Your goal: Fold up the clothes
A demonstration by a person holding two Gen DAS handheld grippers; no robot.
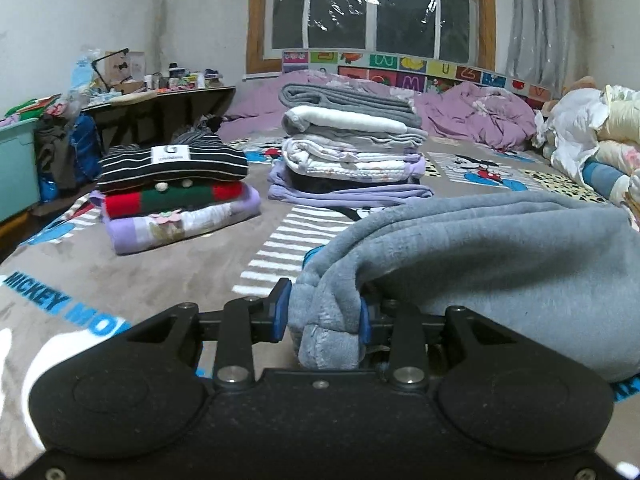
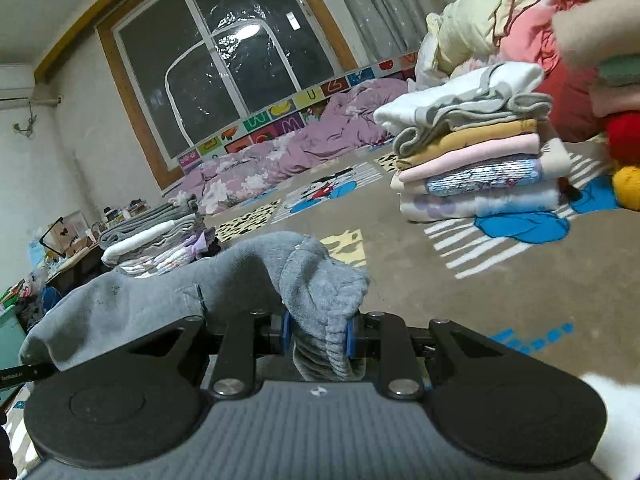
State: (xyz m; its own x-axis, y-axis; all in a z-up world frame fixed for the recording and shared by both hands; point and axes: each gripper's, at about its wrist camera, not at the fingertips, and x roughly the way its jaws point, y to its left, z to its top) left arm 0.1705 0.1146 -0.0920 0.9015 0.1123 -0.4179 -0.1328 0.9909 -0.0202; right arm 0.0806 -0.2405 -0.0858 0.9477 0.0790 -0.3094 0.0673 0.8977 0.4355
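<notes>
A grey fleece garment lies bunched over the Mickey Mouse blanket on the bed. My left gripper is shut on one ribbed end of it, with the rest spreading to the right. In the right wrist view my right gripper is shut on another ribbed end of the same grey garment, which stretches away to the left. Both ends are held just above the blanket.
Folded stacks stand on the bed: a striped-topped pile, a taller grey-topped pile, and a pastel pile. Purple bedding lies at the back. Loose clothes heap at the right. A cluttered desk stands left.
</notes>
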